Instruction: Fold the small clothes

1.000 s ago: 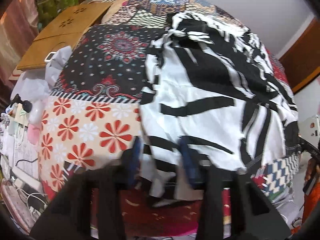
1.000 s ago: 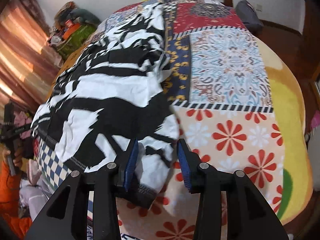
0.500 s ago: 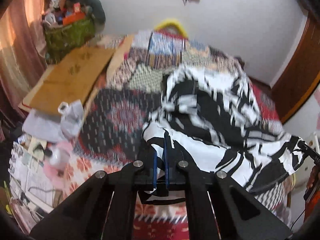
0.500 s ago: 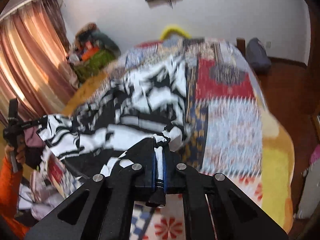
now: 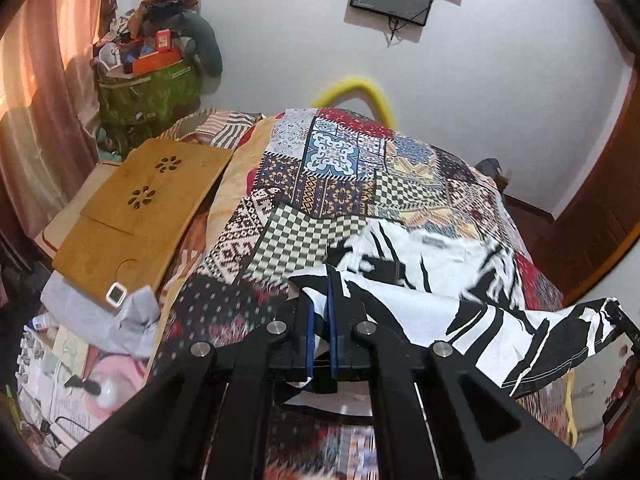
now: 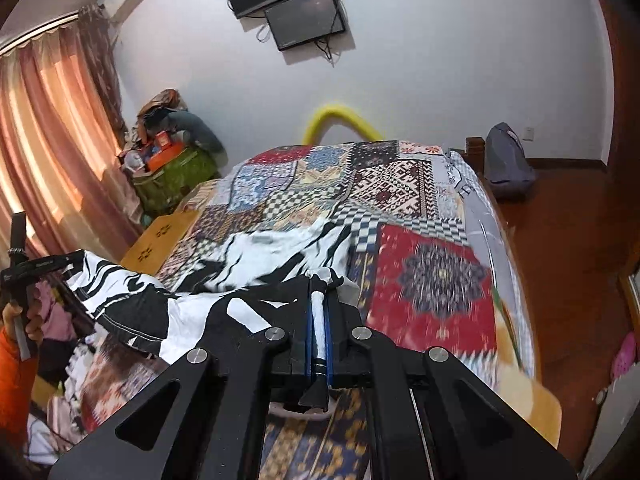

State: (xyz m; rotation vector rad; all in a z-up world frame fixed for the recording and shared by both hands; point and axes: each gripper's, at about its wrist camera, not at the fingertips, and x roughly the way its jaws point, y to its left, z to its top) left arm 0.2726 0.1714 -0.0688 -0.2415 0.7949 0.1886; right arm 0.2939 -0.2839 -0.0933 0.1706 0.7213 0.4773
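Note:
A black-and-white patterned garment (image 5: 432,288) lies partly on the patchwork bed and is lifted at its near edge. My left gripper (image 5: 321,312) is shut on one near corner of it. My right gripper (image 6: 319,312) is shut on the other near corner, a rolled white edge showing between the pads. The cloth (image 6: 168,304) hangs stretched between both grippers above the bed, its far part resting on the quilt. The other gripper shows at the right edge of the left wrist view (image 5: 622,320) and at the left edge of the right wrist view (image 6: 24,272).
The patchwork quilt (image 5: 332,168) covers the bed. A wooden lap tray (image 5: 136,216) lies at the bed's left side, with clutter on the floor below. A green bag (image 6: 172,176) of items stands by the curtain. A TV (image 6: 304,16) hangs on the far wall.
Both grippers closed on the garment's near corners and lifted them up and forward. The garment went from lying flat to hanging raised between the grippers.

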